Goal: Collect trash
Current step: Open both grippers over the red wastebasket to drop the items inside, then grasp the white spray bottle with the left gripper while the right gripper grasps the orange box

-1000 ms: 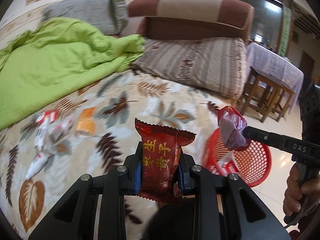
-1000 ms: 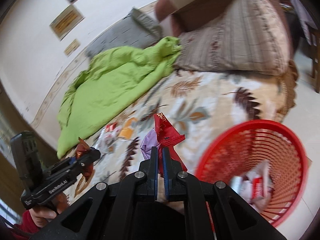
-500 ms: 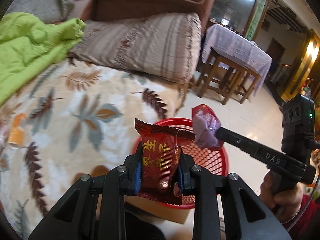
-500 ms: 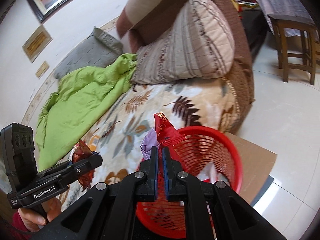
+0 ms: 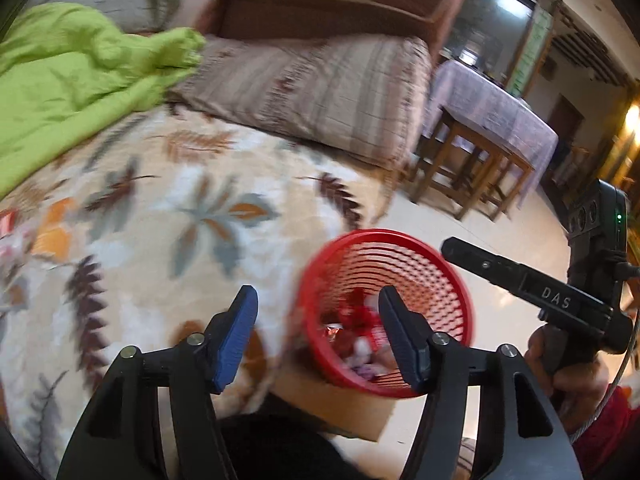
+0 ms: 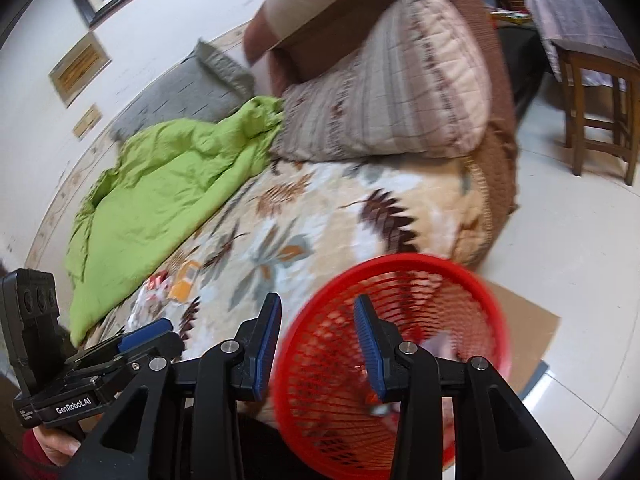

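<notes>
Holding both grippers above the red basket (image 5: pixel 386 308), we see wrappers (image 5: pixel 360 344) inside. Left gripper (image 5: pixel 318 332) and right gripper (image 6: pixel 318 340) gape wide, empty.

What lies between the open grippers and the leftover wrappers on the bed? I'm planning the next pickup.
Nothing visible does. From the left gripper and the right gripper, only open floral blanket leads to the wrappers; the green quilt lies beyond them.

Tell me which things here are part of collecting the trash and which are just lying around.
Part of the job:
red basket, holding wrappers
loose wrappers on the bed
left gripper, open
right gripper, open

Just lying about:
green quilt
striped pillow
grey pillow
leaf-print blanket
cardboard sheet
wooden stools
</notes>
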A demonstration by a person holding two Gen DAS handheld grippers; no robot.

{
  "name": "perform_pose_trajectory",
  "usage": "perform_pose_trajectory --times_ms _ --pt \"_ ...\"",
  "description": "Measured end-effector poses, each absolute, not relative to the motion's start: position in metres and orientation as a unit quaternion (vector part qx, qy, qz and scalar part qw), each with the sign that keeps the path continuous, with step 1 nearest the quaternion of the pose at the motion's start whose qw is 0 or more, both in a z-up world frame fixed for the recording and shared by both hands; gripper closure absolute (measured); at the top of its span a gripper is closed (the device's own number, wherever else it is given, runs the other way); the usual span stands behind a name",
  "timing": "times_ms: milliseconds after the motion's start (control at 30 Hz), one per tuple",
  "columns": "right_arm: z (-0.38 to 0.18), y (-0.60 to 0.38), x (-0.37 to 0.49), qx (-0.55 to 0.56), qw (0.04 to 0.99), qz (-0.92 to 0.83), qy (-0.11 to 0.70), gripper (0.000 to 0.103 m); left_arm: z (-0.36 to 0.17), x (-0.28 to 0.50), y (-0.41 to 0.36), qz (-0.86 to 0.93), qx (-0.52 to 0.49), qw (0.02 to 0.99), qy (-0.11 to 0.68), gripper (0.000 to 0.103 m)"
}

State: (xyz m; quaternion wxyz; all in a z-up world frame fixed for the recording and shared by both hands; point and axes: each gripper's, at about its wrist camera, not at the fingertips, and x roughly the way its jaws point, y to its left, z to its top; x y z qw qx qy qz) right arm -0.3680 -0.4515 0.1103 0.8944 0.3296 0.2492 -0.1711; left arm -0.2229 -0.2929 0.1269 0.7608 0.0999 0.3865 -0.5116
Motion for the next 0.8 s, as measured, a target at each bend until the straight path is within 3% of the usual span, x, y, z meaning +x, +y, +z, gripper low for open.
perform_pose_trajectory --times_ms 433,800 --pt "0.116 -0.365 -0.281 0.266 0.915 -0.058 0.298 0.061 0.111 -0.146 -0.150 -0.373 0.046 0.836 0.401 0.040" --pt "0.120 -0.313 -0.229 0.213 0.920 0.008 0.330 0.059 0.100 -0.033 -0.029 -0.218 0.010 0.893 0.393 0.040"
